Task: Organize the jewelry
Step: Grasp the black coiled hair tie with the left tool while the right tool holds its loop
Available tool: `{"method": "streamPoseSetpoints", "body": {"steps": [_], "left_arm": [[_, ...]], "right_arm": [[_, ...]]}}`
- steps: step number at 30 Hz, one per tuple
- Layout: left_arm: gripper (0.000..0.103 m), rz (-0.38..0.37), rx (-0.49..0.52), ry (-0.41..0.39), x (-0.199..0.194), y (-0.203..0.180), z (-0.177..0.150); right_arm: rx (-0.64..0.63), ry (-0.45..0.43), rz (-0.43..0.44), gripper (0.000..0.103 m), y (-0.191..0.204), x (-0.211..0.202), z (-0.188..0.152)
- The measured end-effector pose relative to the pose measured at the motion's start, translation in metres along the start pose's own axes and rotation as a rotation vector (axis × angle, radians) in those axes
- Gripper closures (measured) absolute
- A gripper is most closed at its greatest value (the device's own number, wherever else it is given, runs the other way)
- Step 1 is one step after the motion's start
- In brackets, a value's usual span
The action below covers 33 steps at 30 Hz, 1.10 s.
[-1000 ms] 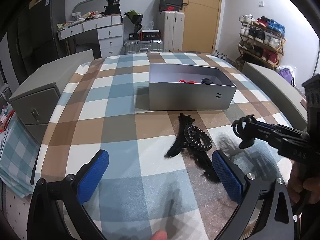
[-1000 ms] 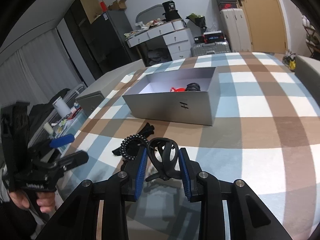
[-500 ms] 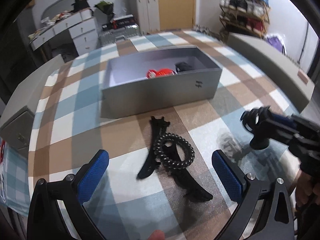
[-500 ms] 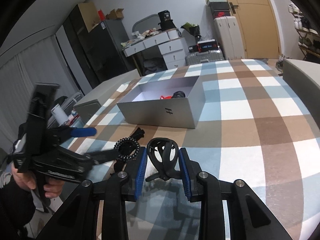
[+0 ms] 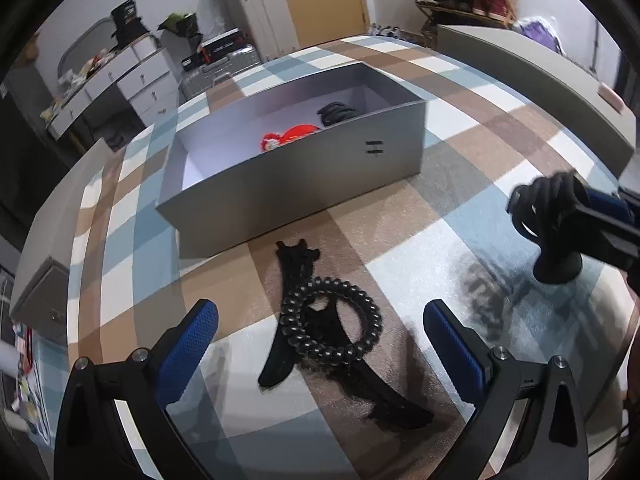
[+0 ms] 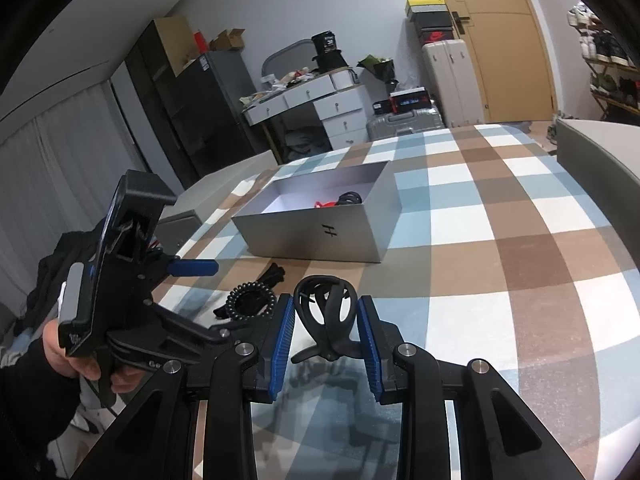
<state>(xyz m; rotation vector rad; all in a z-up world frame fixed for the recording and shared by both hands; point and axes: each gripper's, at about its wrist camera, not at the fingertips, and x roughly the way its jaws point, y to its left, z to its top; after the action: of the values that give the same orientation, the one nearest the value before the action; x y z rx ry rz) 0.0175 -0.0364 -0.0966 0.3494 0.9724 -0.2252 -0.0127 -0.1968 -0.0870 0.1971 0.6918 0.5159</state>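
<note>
Left gripper [image 5: 320,332] nearer coil tie [image 5: 330,322], box [image 5: 296,184] beyond.

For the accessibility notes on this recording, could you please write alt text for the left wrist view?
The open left gripper hovers over a black spiral hair tie lying on a long black hair clip on a plaid tablecloth. Behind them stands an open grey box holding red and black items; at right, the right gripper grips a black claw clip.
</note>
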Motion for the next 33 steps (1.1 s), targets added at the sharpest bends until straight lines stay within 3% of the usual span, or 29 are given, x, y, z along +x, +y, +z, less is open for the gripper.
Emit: {"method": "streamPoseSetpoints", "body": {"steps": [2,10,13,33], "left_arm": [[0.009,-0.002,0.007,0.016,0.002,-0.001,0.0],[0.055,-0.042,0.004,0.058,0.008,0.001,0.001],[0.061,-0.042,0.029,0.051,0.006,-0.002,0.001],[0.067,-0.059,-0.005,-0.043,-0.022,0.001,0.007]], "right_arm": [[0.007,0.002,0.005,0.072,-0.001,0.001,0.0],[0.011,-0.004,0.01,0.072,-0.001,-0.001,0.0],[0.016,-0.003,0.012,0.072,-0.003,-0.001,-0.001],[0.042,-0.025,0.003,0.072,-0.008,-0.008,0.001]]}}
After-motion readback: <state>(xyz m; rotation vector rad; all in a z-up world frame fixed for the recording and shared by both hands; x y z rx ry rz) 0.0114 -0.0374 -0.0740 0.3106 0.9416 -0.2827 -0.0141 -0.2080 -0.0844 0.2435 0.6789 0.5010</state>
